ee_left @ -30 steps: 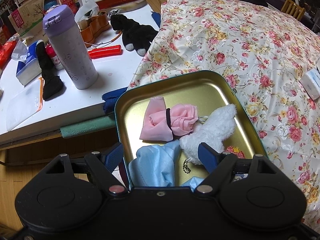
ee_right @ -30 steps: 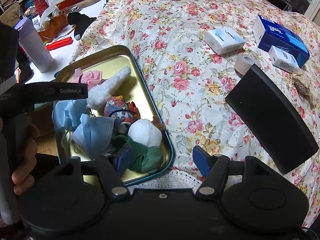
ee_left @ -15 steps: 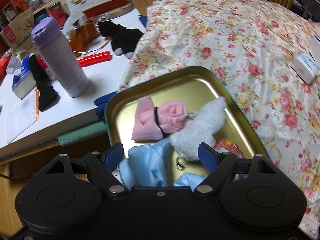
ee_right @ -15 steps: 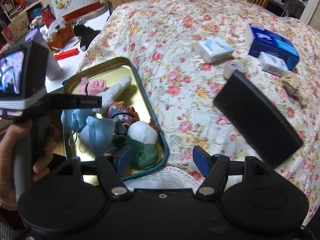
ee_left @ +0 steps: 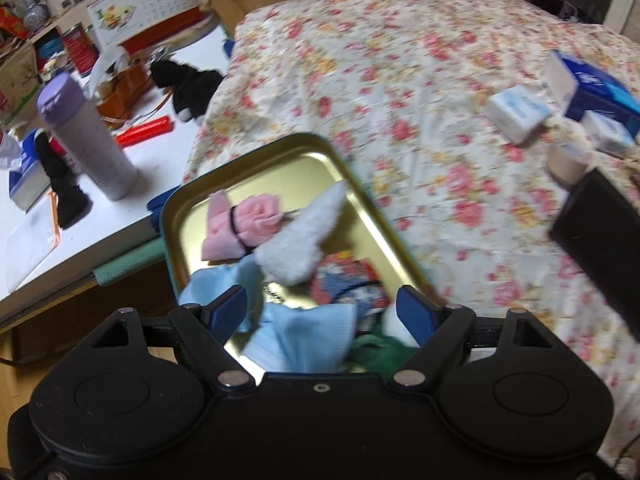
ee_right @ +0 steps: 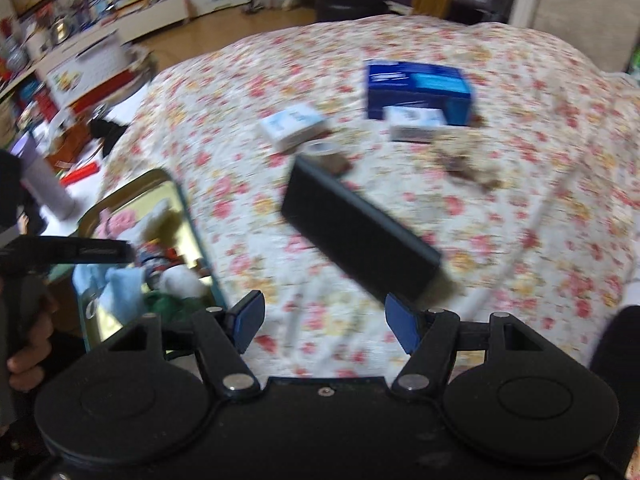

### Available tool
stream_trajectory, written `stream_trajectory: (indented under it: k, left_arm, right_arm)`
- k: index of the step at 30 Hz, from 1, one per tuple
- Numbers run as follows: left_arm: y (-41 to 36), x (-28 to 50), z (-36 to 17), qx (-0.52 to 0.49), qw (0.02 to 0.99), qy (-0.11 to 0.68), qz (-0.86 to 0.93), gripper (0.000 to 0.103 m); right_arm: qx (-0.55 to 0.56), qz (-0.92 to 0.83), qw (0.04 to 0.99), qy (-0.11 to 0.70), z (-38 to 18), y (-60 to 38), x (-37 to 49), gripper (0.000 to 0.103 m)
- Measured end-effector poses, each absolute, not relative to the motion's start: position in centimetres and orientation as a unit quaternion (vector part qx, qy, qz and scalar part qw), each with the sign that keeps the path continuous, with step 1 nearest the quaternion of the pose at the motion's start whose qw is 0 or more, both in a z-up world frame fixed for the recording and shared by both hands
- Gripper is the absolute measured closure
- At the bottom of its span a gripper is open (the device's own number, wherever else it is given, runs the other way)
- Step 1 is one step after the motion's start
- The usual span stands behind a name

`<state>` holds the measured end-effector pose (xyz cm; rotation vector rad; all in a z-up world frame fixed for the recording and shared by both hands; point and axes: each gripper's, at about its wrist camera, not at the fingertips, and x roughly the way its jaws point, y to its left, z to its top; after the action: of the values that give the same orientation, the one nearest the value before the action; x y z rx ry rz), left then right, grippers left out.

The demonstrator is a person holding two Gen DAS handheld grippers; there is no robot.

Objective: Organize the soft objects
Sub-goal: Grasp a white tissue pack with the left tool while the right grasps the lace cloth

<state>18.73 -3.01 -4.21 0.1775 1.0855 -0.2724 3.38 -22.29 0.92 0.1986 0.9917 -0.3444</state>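
A gold metal tray (ee_left: 308,160) with a teal rim lies at the near left edge of the floral bedspread (ee_left: 420,92). It holds a pink cloth (ee_left: 244,224) tied with a black band, a white fluffy piece (ee_left: 304,240), light blue cloths (ee_left: 304,336), a patterned pouch (ee_left: 344,280) and a green item (ee_left: 376,354). My left gripper (ee_left: 322,314) is open and empty above the tray's near end. My right gripper (ee_right: 324,320) is open and empty over the bedspread (ee_right: 400,184), right of the tray (ee_right: 176,196).
A black flat case (ee_right: 356,236) lies ahead of the right gripper. Beyond it lie a tape roll (ee_right: 326,152), white packs (ee_right: 292,124) and a blue box (ee_right: 416,88). A white desk (ee_left: 104,200) at left holds a purple bottle (ee_left: 86,144) and black gloves (ee_left: 188,84).
Both grippers have pulled back and up from the tray, staying open. The right gripper has swung right over the bedspread. Both views are now motion-blurred.
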Motion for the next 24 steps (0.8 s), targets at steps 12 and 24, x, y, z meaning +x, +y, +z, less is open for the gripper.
stream_trajectory:
  k: [12, 24]
  left_arm:
    - [-9.9, 18.1, 1.0, 0.111, 0.843, 0.489, -0.193, 0.024]
    - [-15.5, 22.1, 1.7, 0.102, 0.826, 0.51, -0.218, 0.024]
  right_arm:
    - [0.14, -0.242, 0.853, 0.442, 2.4, -31.8, -0.3, 0.037]
    - [0.144, -0.289, 0.838, 0.44, 2.1, -37.5, 3.7, 0.035]
